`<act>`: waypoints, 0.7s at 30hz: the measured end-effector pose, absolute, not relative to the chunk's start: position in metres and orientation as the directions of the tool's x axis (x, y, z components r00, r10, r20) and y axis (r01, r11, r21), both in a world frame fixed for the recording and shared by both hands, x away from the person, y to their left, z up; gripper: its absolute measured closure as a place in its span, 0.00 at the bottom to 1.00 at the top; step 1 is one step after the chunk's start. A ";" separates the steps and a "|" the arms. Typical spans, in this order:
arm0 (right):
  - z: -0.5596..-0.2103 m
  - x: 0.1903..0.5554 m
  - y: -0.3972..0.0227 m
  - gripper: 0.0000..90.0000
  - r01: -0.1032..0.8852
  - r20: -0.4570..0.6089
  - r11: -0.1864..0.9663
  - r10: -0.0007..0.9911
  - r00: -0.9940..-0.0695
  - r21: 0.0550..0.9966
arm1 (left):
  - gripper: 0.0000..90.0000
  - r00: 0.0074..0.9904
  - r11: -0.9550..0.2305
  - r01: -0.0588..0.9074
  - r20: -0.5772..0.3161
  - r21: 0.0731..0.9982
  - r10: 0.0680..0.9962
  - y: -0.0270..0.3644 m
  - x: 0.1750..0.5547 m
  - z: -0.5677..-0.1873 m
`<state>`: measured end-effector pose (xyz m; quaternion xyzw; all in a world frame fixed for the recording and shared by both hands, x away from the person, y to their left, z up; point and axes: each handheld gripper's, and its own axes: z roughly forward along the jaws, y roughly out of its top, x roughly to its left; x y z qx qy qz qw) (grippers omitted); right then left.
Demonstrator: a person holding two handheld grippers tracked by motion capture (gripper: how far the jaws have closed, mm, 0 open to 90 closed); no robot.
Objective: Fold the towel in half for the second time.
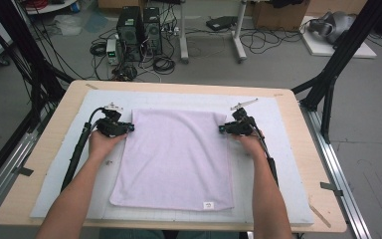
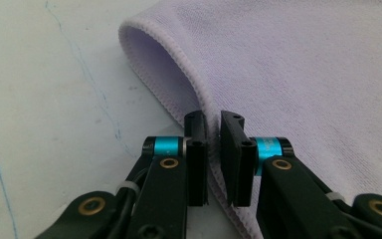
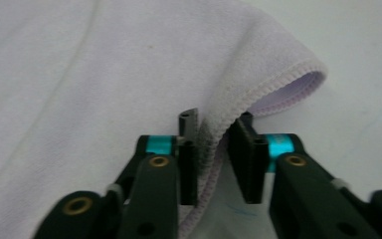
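A pale lilac towel (image 1: 174, 159) lies flat across the middle of the high view, on a light grey mat (image 1: 288, 149) that covers most of a wooden table (image 1: 45, 149). Small white label (image 1: 208, 204) at the towel's lower edge, right of centre. Two bare forearms come in from the bottom of the frame, one to each side of the cloth. The left gripper (image 1: 127, 128) sits at the towel's left edge near the upper left corner; the right gripper (image 1: 223, 129) at the right edge near the upper right corner — both at about the same height in the frame, well apart, the width of the towel between them. In the left gripper view the stitched hem runs up between the two black jaws, which stand nearly together with the hem pinched in the narrow slot; the left gripper (image 2: 214, 130) is clamped on the towel's edge, and above it the hem curls up into a small open loop (image 2: 149, 55) at the upper left of that frame. In the right gripper view the right gripper (image 3: 218, 127) has the hem passing between its jaws too, cloth pressed against the left jaw, the grip closed on it — the edge lifts into a fold (image 3: 298, 82) at the upper right, showing a deeper lilac underside. Black cables (image 1: 77, 154) trail back from both grippers along the forearms. Beyond the table, at the top of the high view, computer towers (image 1: 139, 32) and loose wires on a grey floor (image 1: 278, 64).
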<state>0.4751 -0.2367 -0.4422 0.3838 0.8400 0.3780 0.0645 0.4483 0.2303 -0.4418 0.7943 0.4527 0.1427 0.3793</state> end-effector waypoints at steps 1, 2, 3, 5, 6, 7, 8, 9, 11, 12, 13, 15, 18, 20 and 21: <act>-0.442 0.475 -0.236 0.89 0.598 0.182 0.422 0.693 -0.697 0.681 | 0.92 0.547 -0.297 0.612 -0.121 0.733 0.828 0.231 0.449 -0.442; -0.441 0.475 -0.236 0.90 0.595 0.179 0.425 0.692 -0.700 0.682 | 0.93 0.548 -0.295 0.613 -0.125 0.733 0.827 0.231 0.449 -0.441; -0.441 0.475 -0.236 0.91 0.597 0.178 0.429 0.692 -0.700 0.679 | 0.94 0.546 -0.290 0.616 -0.132 0.732 0.827 0.232 0.449 -0.441; -0.439 0.474 -0.235 0.91 0.594 0.168 0.435 0.694 -0.700 0.676 | 0.95 0.546 -0.287 0.614 -0.133 0.735 0.827 0.233 0.448 -0.440; -0.436 0.473 -0.234 0.92 0.585 0.154 0.444 0.693 -0.705 0.679 | 0.96 0.546 -0.286 0.611 -0.131 0.738 0.827 0.234 0.448 -0.439; -0.434 0.472 -0.234 0.92 0.577 0.147 0.448 0.690 -0.709 0.683 | 0.97 0.544 -0.280 0.608 -0.132 0.743 0.829 0.235 0.448 -0.438; -0.432 0.472 -0.235 0.92 0.568 0.138 0.447 0.690 -0.711 0.691 | 0.97 0.541 -0.268 0.604 -0.139 0.751 0.830 0.237 0.447 -0.435; -0.427 0.470 -0.237 0.92 0.563 0.137 0.440 0.691 -0.710 0.700 | 0.97 0.545 -0.260 0.593 -0.142 0.762 0.826 0.239 0.446 -0.431; -0.418 0.467 -0.241 0.92 0.546 0.127 0.438 0.685 -0.717 0.714 | 0.97 0.552 -0.253 0.571 -0.138 0.781 0.822 0.240 0.443 -0.424; -0.413 0.466 -0.243 0.92 0.539 0.127 0.433 0.683 -0.719 0.722 | 0.97 0.556 -0.249 0.563 -0.138 0.788 0.819 0.241 0.441 -0.421; -0.410 0.464 -0.243 0.92 0.532 0.126 0.431 0.680 -0.723 0.729 | 0.97 0.562 -0.244 0.551 -0.138 0.798 0.815 0.242 0.438 -0.416; -0.399 0.457 -0.244 0.92 0.505 0.111 0.434 0.667 -0.737 0.746 | 0.97 0.581 -0.247 0.532 -0.138 0.810 0.802 0.244 0.430 -0.407; -0.385 0.442 -0.244 0.92 0.482 0.118 0.440 0.634 -0.764 0.758 | 0.97 0.627 -0.296 0.492 -0.097 0.819 0.773 0.245 0.413 -0.394; -0.381 0.429 -0.245 0.92 0.477 0.127 0.446 0.615 -0.778 0.758 | 0.97 0.649 -0.294 0.459 -0.090 0.838 0.756 0.249 0.391 -0.388; -0.380 0.418 -0.245 0.92 0.464 0.128 0.456 0.595 -0.794 0.759 | 0.97 0.656 -0.307 0.455 -0.082 0.836 0.750 0.251 0.383 -0.388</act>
